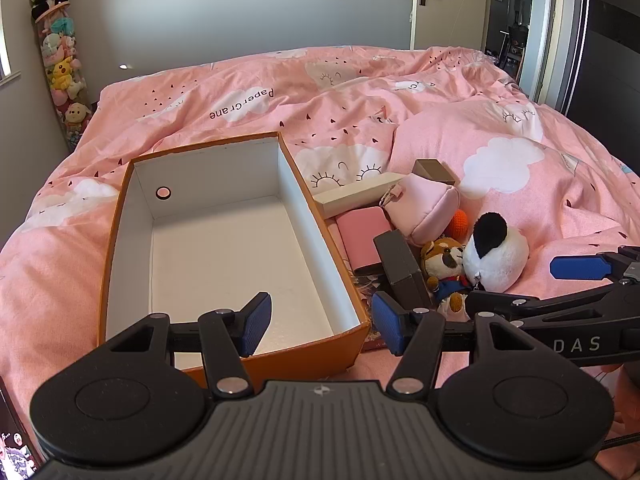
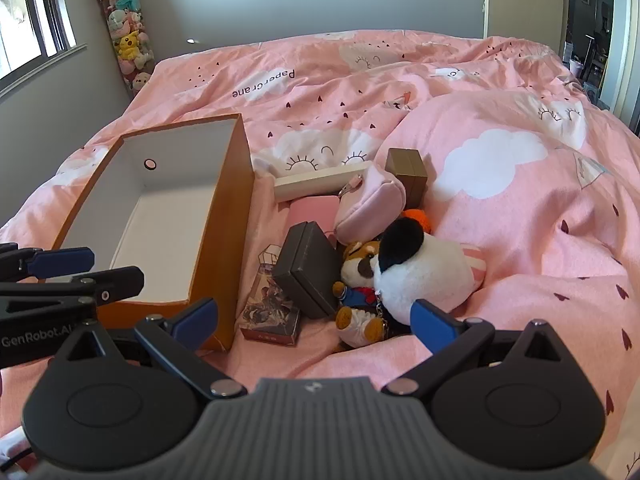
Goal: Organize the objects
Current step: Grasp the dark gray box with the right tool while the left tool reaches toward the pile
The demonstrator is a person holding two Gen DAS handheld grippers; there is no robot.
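We hold both grippers low over the pink duvet (image 1: 460,92), nothing in either.

Left gripper (image 1: 322,322): jaws spread wide, released. The near right corner of the orange box (image 1: 320,356) sits between its fingers; the box's white inside stretches ahead of the jaws and to their left, nothing in it.

Right gripper (image 2: 314,316): jaws spread wide, released. Straight ahead between the fingers we see the pile: card pack (image 2: 270,314) lying flat closest, dark grey box (image 2: 308,268) tilted just beyond it, brown plush keychain (image 2: 358,300) touching the grey box on the right. The black-and-white plush (image 2: 420,268) leans on the keychain, just ahead of the right finger.

Further out from the jaws: pink pouch (image 2: 370,204), pink case (image 2: 314,210), long white box (image 2: 324,184), small brown box (image 2: 408,172), orange knit ball (image 2: 418,216) partly hidden.
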